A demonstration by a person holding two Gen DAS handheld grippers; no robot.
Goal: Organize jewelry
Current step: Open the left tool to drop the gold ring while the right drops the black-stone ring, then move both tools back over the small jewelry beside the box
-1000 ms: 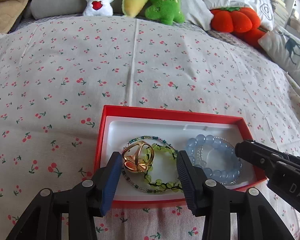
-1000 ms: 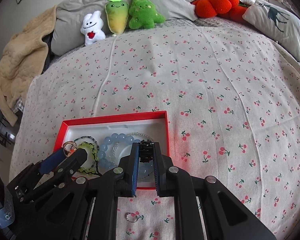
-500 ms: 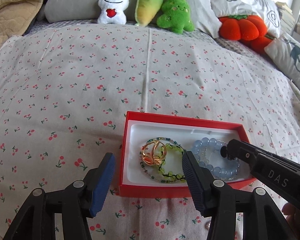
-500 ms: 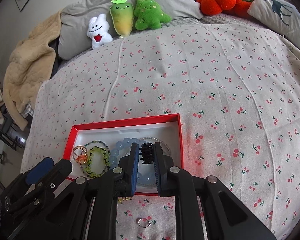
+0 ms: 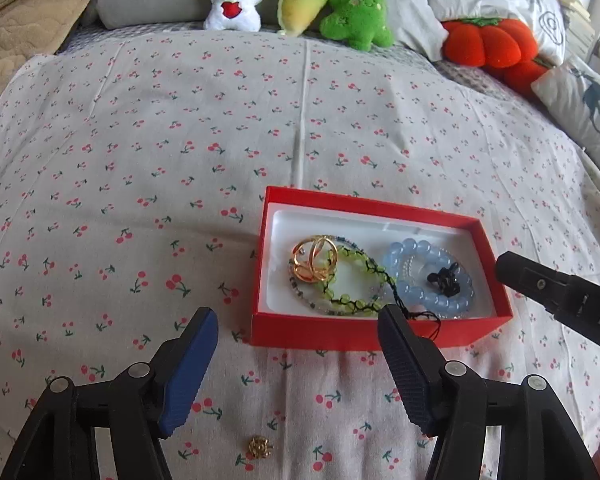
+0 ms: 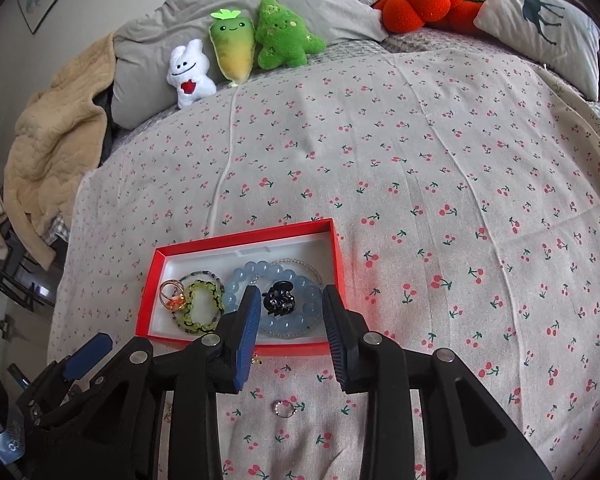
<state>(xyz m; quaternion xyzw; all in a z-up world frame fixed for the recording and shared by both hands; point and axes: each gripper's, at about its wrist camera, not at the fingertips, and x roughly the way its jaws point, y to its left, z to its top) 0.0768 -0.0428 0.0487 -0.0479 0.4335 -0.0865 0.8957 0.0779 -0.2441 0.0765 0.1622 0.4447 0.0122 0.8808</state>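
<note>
Jewelry, boxed: a black hair claw (image 6: 279, 302) lies on a ring of smooth pale-blue beads (image 6: 300, 316) just ahead of the right gripper (image 6: 288, 340), whose ribbed jaws stand wide apart and hold nothing. Left gripper (image 5: 296, 364), likewise spread and empty, hangs before the red box (image 5: 340, 334), where a green bead bracelet (image 5: 352, 280) and a gold openwork ring (image 5: 314, 258) lie on the white liner. Left view alone shows a small gold piece (image 5: 260, 447) on the cherry-print bedsheet (image 5: 180, 140); right view alone, a thin silver ring (image 6: 285, 407).
</note>
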